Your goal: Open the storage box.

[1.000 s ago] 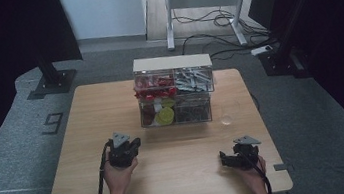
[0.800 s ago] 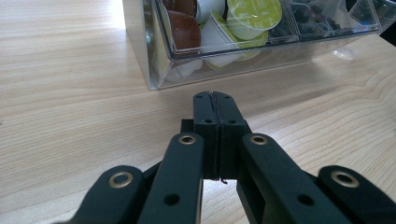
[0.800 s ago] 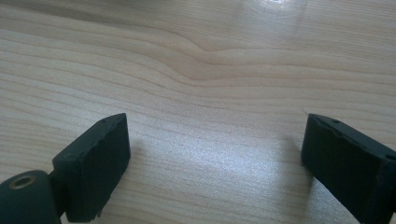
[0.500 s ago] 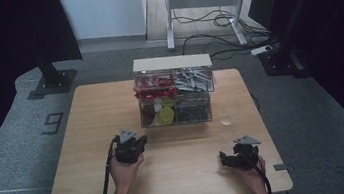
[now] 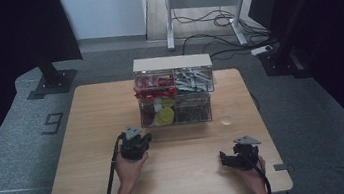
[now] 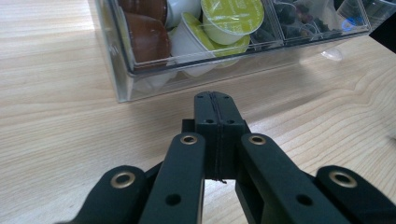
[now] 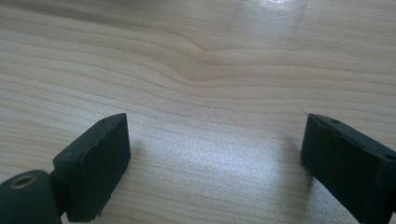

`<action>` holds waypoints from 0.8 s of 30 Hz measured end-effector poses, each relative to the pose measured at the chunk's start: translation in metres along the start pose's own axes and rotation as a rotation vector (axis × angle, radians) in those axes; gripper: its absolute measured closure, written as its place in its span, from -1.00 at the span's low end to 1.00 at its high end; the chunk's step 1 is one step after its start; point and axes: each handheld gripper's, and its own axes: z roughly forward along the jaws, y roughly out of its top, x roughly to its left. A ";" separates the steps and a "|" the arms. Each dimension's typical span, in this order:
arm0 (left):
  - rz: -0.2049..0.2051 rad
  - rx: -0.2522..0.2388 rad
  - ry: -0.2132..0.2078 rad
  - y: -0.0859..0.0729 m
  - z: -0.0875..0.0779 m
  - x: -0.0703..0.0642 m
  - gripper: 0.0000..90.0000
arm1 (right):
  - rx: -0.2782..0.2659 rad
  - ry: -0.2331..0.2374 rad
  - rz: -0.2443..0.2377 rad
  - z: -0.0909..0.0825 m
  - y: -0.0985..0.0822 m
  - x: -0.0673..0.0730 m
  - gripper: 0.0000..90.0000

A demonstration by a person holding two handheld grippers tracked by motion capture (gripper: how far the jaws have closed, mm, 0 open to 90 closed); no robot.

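Currently the left gripper (image 5: 141, 140) sits on the wooden table (image 5: 89, 138) just in front of the clear organizer box (image 5: 174, 89), jaws pressed together with nothing between them; in the left gripper view the tips (image 6: 215, 105) point at the box's lower left drawer. That drawer (image 6: 154, 56) holds coffee capsules: brown ones (image 6: 148, 39) at the left, white with yellow-green lids (image 6: 231, 16) at the right. Next drawer over holds dark small items, too blurred to identify. Upper drawers in the high view: red stuff (image 5: 153, 87) left, grey metal parts (image 5: 193, 79) right. The right gripper (image 5: 228, 159) is well apart, near the table's front right edge, jaws spread wide over bare wood (image 7: 210, 116), gripping nothing. A person's hand holds each gripper.
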 end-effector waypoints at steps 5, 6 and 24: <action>0.006 0.015 -0.005 0.001 0.011 -0.004 1.00 | 0.000 0.000 0.000 0.000 0.000 0.000 -0.81; 0.006 0.015 -0.005 0.001 0.011 -0.004 1.00 | 0.000 0.000 0.000 0.000 0.000 0.000 -0.81; -0.003 0.043 0.005 0.009 0.035 0.005 1.00 | -0.001 -0.003 0.003 0.000 0.000 0.000 -0.80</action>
